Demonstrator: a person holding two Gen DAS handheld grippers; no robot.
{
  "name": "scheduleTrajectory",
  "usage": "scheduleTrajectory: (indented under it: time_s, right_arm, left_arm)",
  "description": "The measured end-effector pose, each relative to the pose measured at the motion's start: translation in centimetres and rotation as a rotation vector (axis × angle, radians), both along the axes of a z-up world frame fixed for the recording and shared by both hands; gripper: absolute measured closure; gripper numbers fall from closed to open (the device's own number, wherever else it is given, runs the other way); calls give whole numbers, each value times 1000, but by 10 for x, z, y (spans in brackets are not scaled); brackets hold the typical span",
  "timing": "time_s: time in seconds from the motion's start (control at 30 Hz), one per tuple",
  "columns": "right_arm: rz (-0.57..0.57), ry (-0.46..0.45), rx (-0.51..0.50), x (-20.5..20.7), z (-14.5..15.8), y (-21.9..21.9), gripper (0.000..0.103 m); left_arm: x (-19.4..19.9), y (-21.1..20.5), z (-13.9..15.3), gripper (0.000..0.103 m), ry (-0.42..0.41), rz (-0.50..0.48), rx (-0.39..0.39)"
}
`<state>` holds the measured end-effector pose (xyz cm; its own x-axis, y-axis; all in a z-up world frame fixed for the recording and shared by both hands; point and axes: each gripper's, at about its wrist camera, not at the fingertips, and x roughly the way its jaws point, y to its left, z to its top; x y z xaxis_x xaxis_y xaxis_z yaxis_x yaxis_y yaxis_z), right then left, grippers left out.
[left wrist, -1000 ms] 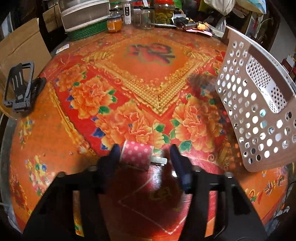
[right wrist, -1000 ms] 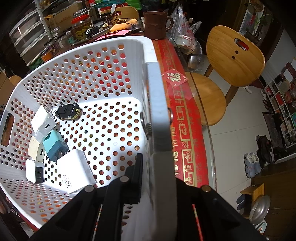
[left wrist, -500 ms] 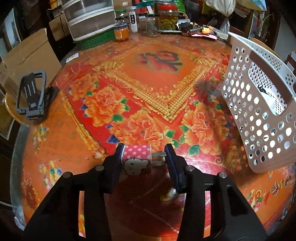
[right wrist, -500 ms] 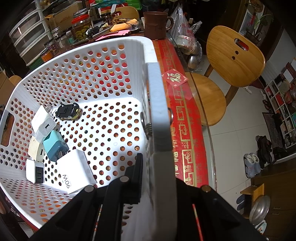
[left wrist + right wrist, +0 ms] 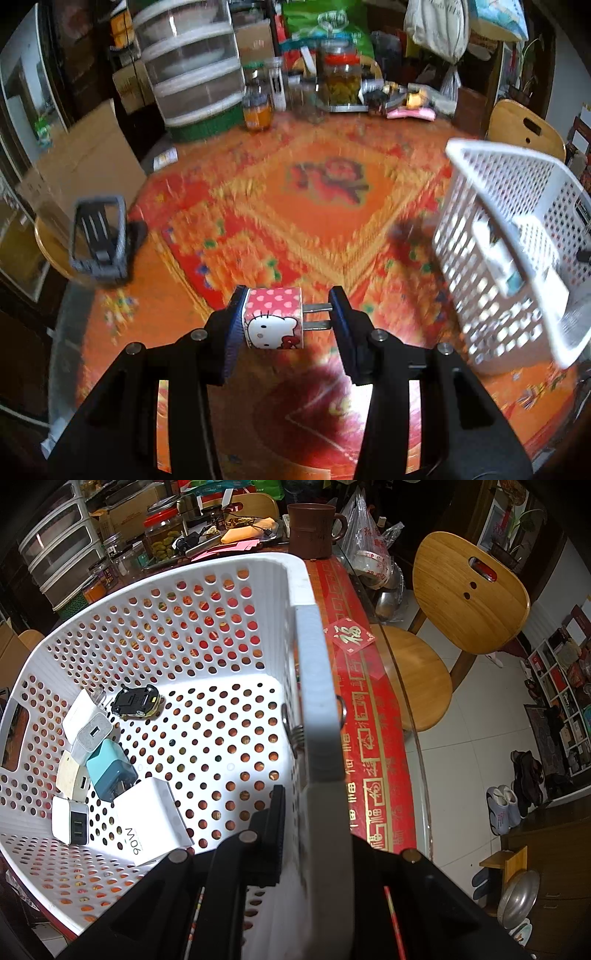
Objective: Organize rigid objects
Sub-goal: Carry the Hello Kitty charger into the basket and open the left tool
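A: What do the left tongs have?

B: A pink charger with a cat face on its near side. They are pinching it end to end: the left finger lies flat against its back, and the right finger meets the tips of the two prongs.

A: So which way does it point?

B: Its long axis runs left to right, level, with the prongs aimed right, toward the basket. It hangs above the red flowered surface, clear of it.

A: And the basket?

B: White, full of holes, at the right of the surface and tilted, its open side turned up and to the left. The right tongs are clamped on its rim, one finger inside the wall, the other hidden behind the rim.

A: Anything in it?

B: Several things gathered at its left end: a white block marked 90W, a teal charger touching it, three more white or cream chargers stacked just beside, and a small black and yellow toy car a little farther back.

A: What else is on the surface?

B: A grey phone stand at the far left edge. Jars and a stack of clear drawers line the far side, though that view is blurred. A wooden chair stands right of the basket.
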<state>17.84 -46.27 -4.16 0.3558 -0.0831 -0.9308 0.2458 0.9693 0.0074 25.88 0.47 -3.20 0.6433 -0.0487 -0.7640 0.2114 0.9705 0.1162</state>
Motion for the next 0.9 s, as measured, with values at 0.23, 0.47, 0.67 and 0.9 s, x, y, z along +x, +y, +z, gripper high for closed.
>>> scheduleTrajectory:
  time_s: [0.23,0.47,0.67,0.9]
  right_arm:
    - [0,0,-1,0,0,0,95]
    - [0,0,0,0,0,0,95]
    - [-2,0,1,0,0,1,95]
    - [1,1,2,-2,-1,2,95]
  left_arm:
    - [-6,-51,69,62,-94,-99,3]
    - [-20,-139,82,62,-80,-261,18]
    - [-33,-208,48,62,71,-387,27]
    - [-38,-235,14,62,149,-458,46]
